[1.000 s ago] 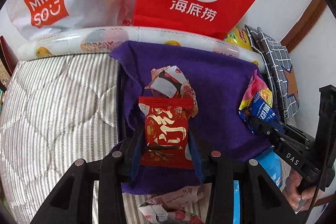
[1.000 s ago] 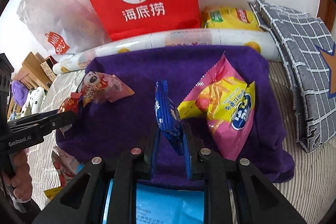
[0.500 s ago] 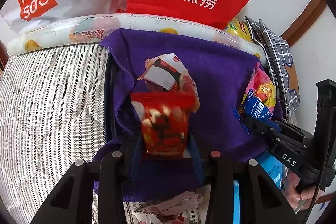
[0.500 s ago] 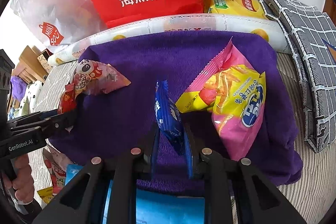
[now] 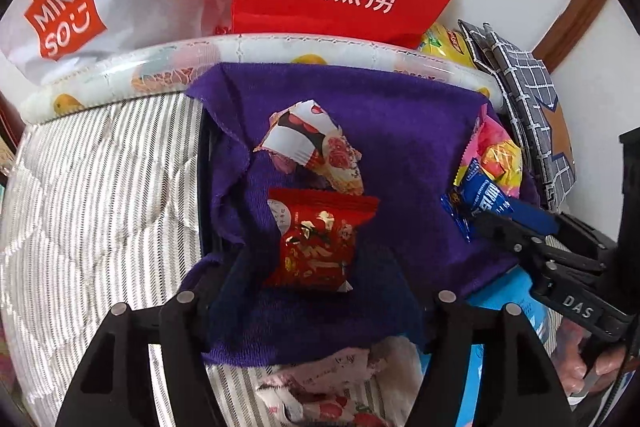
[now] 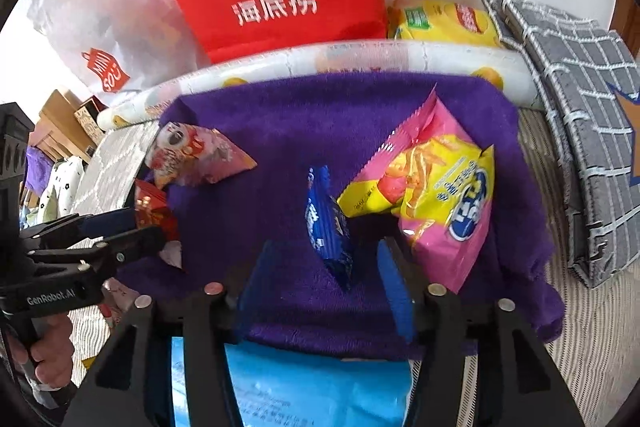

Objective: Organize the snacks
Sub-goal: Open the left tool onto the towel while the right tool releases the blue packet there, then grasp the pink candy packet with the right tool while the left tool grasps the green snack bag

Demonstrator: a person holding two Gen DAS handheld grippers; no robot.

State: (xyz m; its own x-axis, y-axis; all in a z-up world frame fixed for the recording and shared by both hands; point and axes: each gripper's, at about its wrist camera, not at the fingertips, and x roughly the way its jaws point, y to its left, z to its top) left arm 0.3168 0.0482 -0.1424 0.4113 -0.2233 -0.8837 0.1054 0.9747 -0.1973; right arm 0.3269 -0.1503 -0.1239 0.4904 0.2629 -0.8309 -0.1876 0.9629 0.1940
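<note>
Grippers both opening: left gripper (image 5: pixel 310 267) spread off the red packet (image 5: pixel 316 243), right gripper (image 6: pixel 328 267) off the blue packet (image 6: pixel 328 227), each previously clamped and now dropping onto the purple towel (image 5: pixel 400 147), pink bag (image 6: pixel 436 195) at two o'clock.

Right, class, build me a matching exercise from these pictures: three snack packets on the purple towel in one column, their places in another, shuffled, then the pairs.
1. red packet
2. blue packet
3. pink and yellow packet

A. lying by the towel's right edge
B. between the opening left gripper's jaws
C. between the opening right gripper's jaws

Pairs: 1-B, 2-C, 3-A
</note>
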